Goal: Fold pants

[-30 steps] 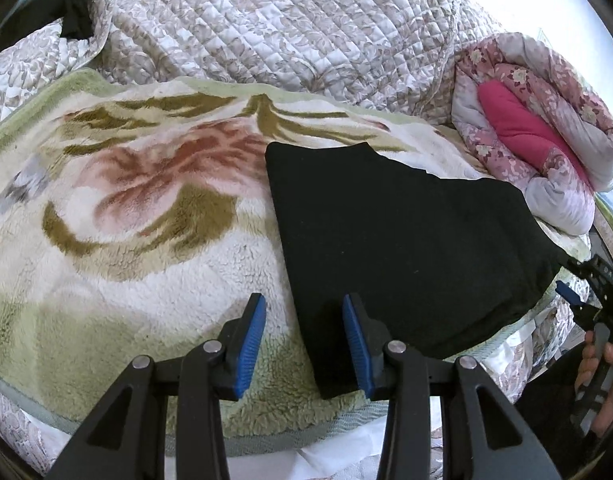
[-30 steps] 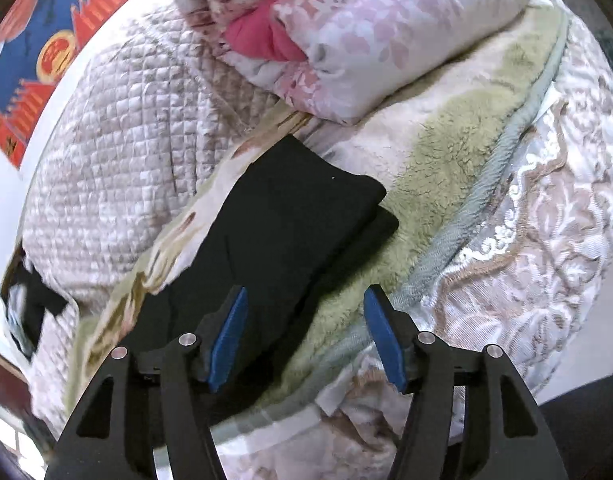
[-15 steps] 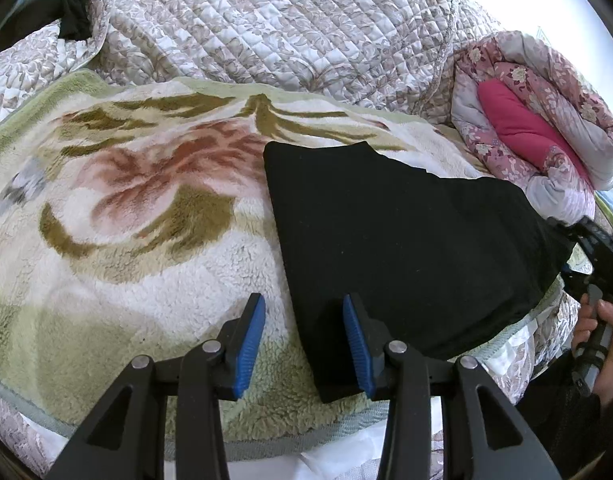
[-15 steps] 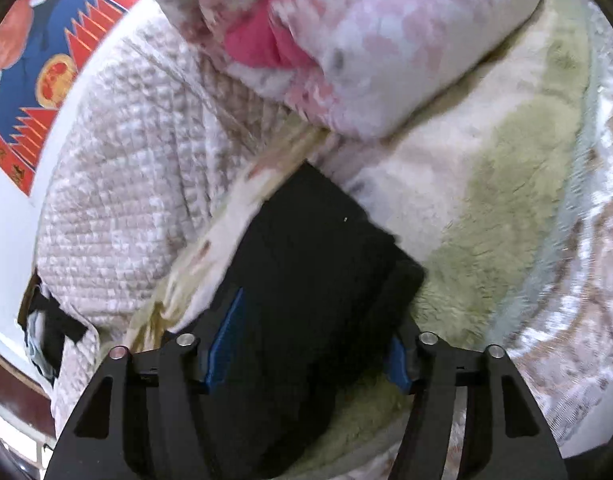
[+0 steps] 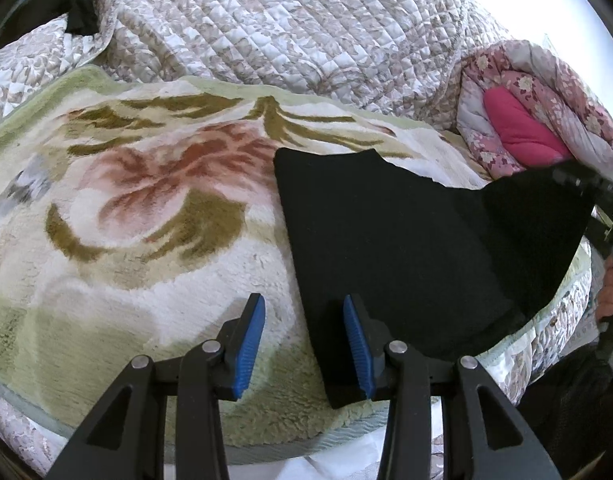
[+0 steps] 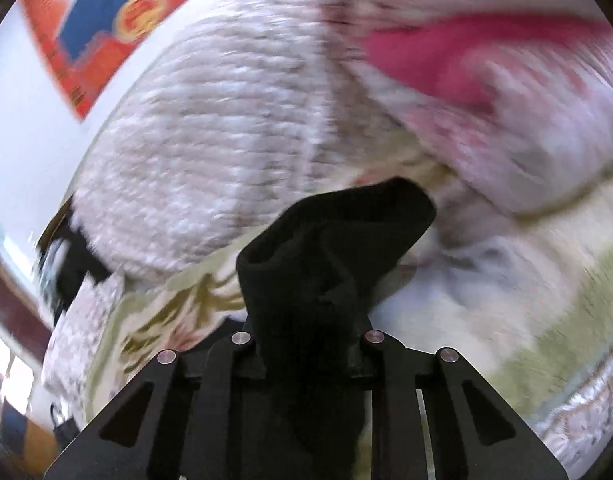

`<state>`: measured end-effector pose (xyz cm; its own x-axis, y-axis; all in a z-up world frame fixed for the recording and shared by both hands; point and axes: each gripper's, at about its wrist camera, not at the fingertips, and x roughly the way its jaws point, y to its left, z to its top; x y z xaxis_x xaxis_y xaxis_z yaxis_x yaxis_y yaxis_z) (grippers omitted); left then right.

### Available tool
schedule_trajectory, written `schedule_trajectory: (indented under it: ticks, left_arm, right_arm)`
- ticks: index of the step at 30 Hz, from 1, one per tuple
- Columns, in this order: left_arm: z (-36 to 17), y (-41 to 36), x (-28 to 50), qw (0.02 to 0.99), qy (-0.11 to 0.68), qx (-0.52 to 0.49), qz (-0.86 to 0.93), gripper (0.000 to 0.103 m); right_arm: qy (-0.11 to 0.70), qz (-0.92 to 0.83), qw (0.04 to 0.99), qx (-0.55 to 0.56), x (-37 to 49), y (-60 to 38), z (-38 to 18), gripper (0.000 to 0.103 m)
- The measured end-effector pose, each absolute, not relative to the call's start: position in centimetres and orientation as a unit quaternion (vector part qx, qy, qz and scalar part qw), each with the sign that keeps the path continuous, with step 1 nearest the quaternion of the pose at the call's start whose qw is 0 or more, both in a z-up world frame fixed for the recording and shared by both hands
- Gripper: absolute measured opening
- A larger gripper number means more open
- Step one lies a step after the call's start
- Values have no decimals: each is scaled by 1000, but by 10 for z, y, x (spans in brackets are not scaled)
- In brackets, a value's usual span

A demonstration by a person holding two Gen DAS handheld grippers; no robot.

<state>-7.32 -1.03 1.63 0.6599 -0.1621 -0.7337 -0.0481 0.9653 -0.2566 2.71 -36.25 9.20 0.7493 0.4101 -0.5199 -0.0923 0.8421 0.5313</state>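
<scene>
The black pants [image 5: 406, 240] lie folded on a plush floral blanket [image 5: 146, 200] on the bed. My left gripper [image 5: 302, 340] is open and empty, low over the blanket, straddling the pants' near left edge. My right gripper [image 6: 310, 344] is shut on the pants' right end [image 6: 330, 240] and holds it lifted off the blanket; the bunched cloth hides its fingertips. In the left wrist view the right gripper [image 5: 598, 196] shows at the right edge, with the cloth's end raised.
A quilted beige bedspread [image 5: 286, 32] rises behind the blanket. A rolled pink floral duvet [image 5: 538, 120] lies at the far right. A red and blue poster [image 6: 98, 12] hangs on the wall. The bed's front edge [image 5: 266, 452] runs under my left gripper.
My right gripper moved in over the pants' right end, shut on it and lifted it. The left gripper has stayed open and nearly still.
</scene>
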Motion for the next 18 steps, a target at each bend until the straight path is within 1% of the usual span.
schedule_trajectory:
  ticks: [4, 7, 9, 12, 15, 18]
  left_arm:
    - [21, 6, -75, 902, 406, -143, -10, 44]
    - [27, 25, -77, 904, 397, -157, 18, 44]
    - [32, 38, -80, 906, 386, -167, 36, 44]
    - [37, 56, -84, 907, 374, -188, 53, 44]
    - [38, 66, -87, 906, 368, -199, 61, 44]
    - [41, 69, -90, 908, 362, -203, 59, 44]
  right_arm:
    - [321, 204, 907, 181, 23, -302, 118, 21]
    - [333, 251, 899, 136, 17, -253, 116, 21]
    - [347, 281, 888, 107, 13, -221, 104, 21]
    - [388, 326, 861, 51, 5, -170, 65, 21]
    - [418, 334, 845, -7, -7, -144, 30, 21]
    - [406, 328, 853, -27, -14, -142, 31, 21]
